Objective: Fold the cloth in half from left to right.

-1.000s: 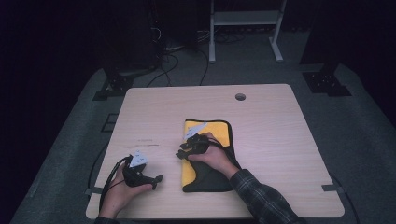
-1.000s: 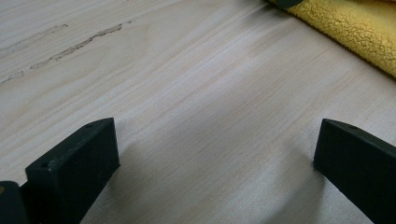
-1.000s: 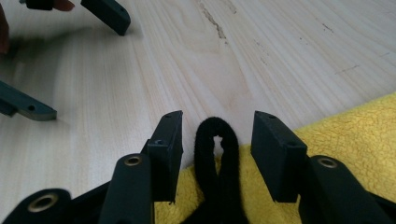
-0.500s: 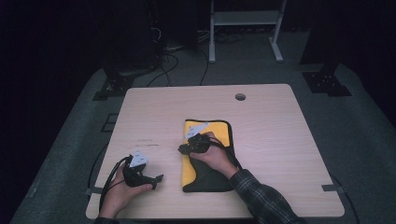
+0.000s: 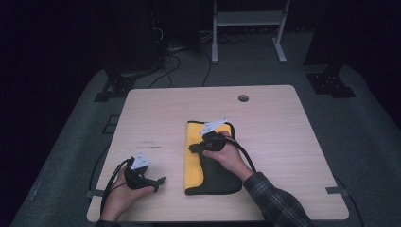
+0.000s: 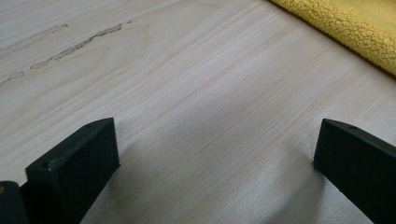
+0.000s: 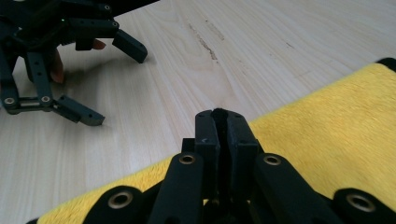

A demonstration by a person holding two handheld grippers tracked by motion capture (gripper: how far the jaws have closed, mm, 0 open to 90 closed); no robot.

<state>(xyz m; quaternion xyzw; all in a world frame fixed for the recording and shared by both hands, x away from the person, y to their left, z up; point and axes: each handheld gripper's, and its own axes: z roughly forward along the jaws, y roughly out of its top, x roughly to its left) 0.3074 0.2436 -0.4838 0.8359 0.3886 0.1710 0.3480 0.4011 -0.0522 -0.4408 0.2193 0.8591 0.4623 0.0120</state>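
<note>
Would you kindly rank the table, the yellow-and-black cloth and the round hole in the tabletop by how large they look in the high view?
Largest to smallest:
1. Table
2. Yellow-and-black cloth, partly covered by the hand
3. Round hole, plainly the smallest

High view above table [image 5: 293, 142] looking down, both claw views skimming close, sharing yellow cloth [image 5: 193, 156].

Pale wooden worktop [image 6: 196, 84] showing a smooth matt grain with a few scuffs, yellow cloth [image 7: 327, 135] looking fleecy and nubbly with a dark edge, matt black plastic claw [image 7: 219, 119] lying over it
</note>
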